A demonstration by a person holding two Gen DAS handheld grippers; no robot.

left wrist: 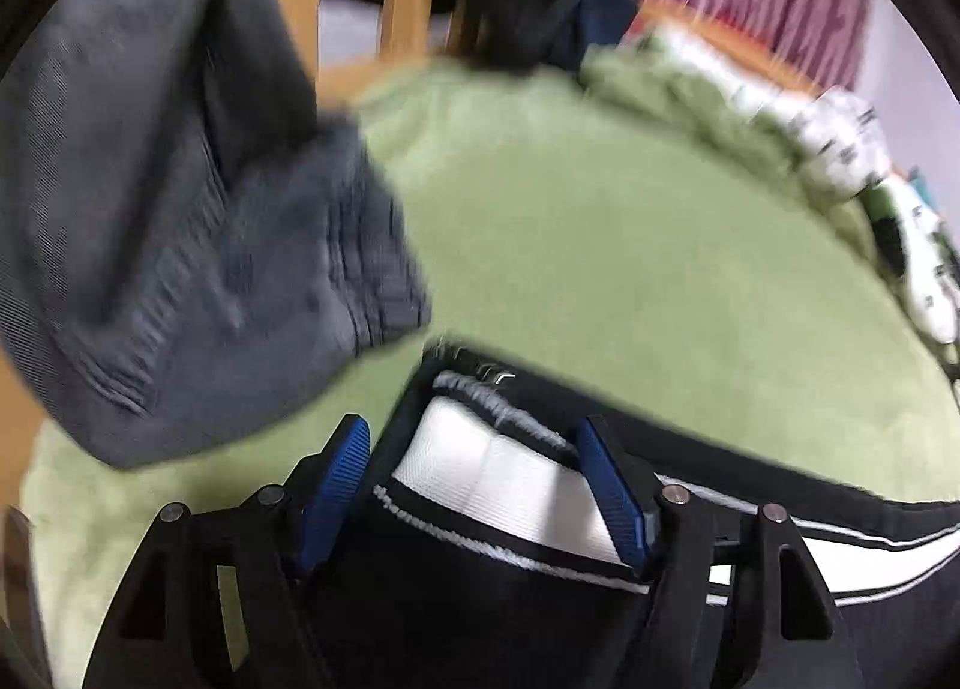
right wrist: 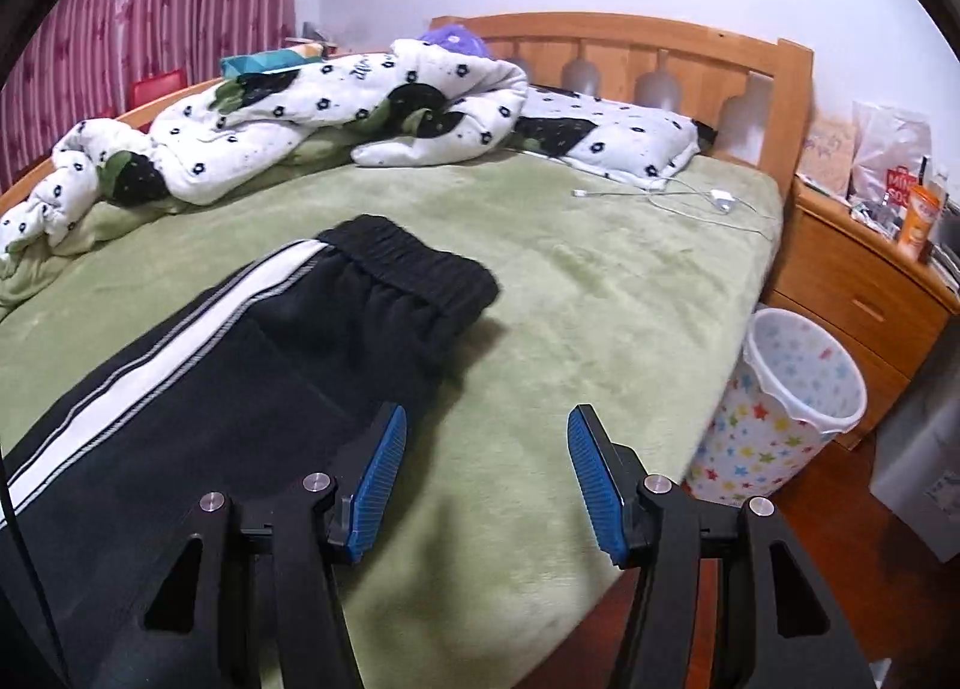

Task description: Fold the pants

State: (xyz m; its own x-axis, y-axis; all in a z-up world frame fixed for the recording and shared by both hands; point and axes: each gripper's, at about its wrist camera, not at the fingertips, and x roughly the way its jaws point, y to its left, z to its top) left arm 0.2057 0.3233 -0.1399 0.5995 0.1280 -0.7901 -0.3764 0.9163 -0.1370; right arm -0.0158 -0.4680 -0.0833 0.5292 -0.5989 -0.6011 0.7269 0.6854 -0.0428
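Black pants [right wrist: 252, 365] with a white side stripe lie flat on the green bed sheet [right wrist: 600, 293], the elastic waistband [right wrist: 414, 263] towards the headboard. My right gripper [right wrist: 487, 419] stands open over the sheet near the bed's edge, just right of the pants, with nothing between its blue pads. The left wrist view is blurred. There my left gripper [left wrist: 473, 431] is open over one end of the pants [left wrist: 456, 587]. A white part of the cloth [left wrist: 510, 479] lies between its fingers, and the pads do not press on it.
A grey garment [left wrist: 180, 245] lies on the sheet left of my left gripper. A white flowered quilt [right wrist: 300, 113] and pillow [right wrist: 624, 143] lie near the wooden headboard [right wrist: 630, 53], with a charger cable [right wrist: 690, 200] beside them. A star-patterned bin [right wrist: 792, 407] and a nightstand [right wrist: 864, 293] stand right of the bed.
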